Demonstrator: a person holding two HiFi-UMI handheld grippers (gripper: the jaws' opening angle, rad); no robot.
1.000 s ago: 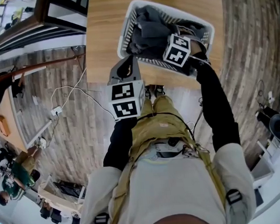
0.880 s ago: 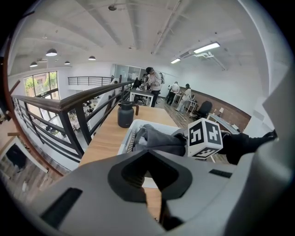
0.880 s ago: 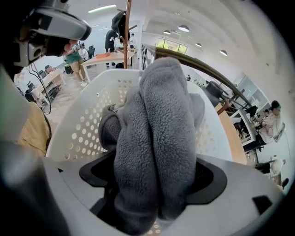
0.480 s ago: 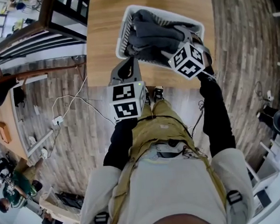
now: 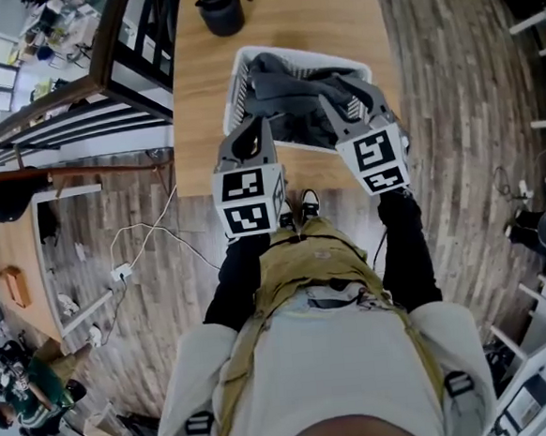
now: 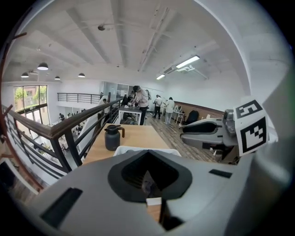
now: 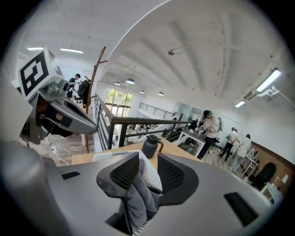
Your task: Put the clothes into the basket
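Note:
A white slatted basket [image 5: 236,91] stands on the wooden table [image 5: 198,96], filled with dark grey clothes [image 5: 287,94]. My right gripper [image 5: 336,104] hangs over the basket's near right part. Its jaws have just been closing, and a fold of grey garment [image 7: 138,198] is pinched between them and hangs down from my right gripper [image 7: 145,167]. My left gripper [image 5: 252,127] hovers at the basket's near left edge, jaws together with no cloth in them. In the left gripper view, my left gripper [image 6: 147,177] points over the basket rim [image 6: 138,148].
A black jug [image 5: 222,8] stands on the table beyond the basket, also visible as the jug [image 6: 112,137] in the left gripper view. A dark railing [image 5: 102,80] runs along the table's left side. Plank floor lies to the right, with people [image 6: 140,99] at a far desk.
My right gripper has come up out of the basket towards its near edge, rolled, and its jaws have narrowed onto grey cloth. The left gripper has risen a little.

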